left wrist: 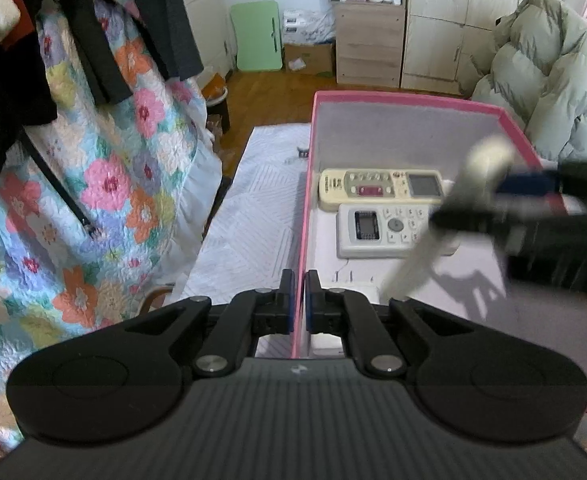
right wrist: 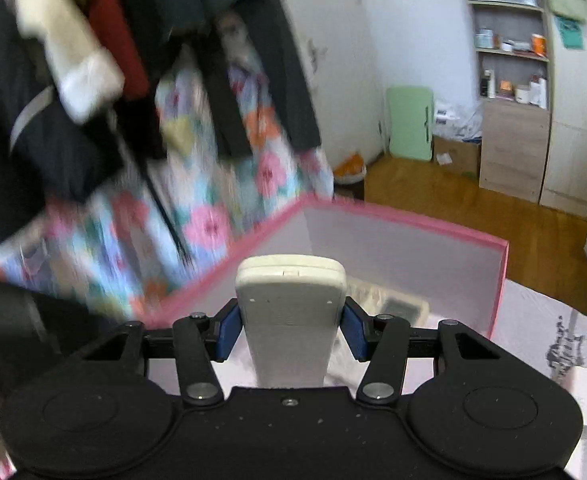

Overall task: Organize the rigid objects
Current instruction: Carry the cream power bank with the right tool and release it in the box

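The left gripper (left wrist: pixel 299 300) is pinching the near left wall of the pink-rimmed box (left wrist: pixel 409 101), its 2 blue-padded fingers sitting one on each side of the thin pink wall, pressed together on it. Inside the box, 2 remotes are lying flat side by side against the far-left area: a yellowed cream remote (left wrist: pixel 379 189) with a small grey screen at the back, and a white remote (left wrist: pixel 381 232) with a dark screen just in front of it, the 2 touching or nearly so along their long edges. The right gripper (right wrist: pixel 291 330) is clamping a third remote (right wrist: pixel 291 304), cream-white and turned back-side up, its blue pads (right wrist: pixel 229 332) pressing on both long sides; the remote's far end is sticking out past the fingertips. In the left wrist view this held remote is showing as a blurred pale bar (left wrist: pixel 449 216) slanting over the box interior, right above the white remote, with the right gripper coming in dark and smeared from the right edge. From the right wrist view the held remote is hanging over the box near its left wall, with the screen of a remote inside the box partly visible beyond it. The box is sitting on a white quilted surface (left wrist: pixel 249 208). A floral quilt (left wrist: pixel 105 184) and dark clothes (left wrist: pixel 9 80) are hanging on the left, a puffy pale green jacket (left wrist: pixel 549 72) is lying behind the box.
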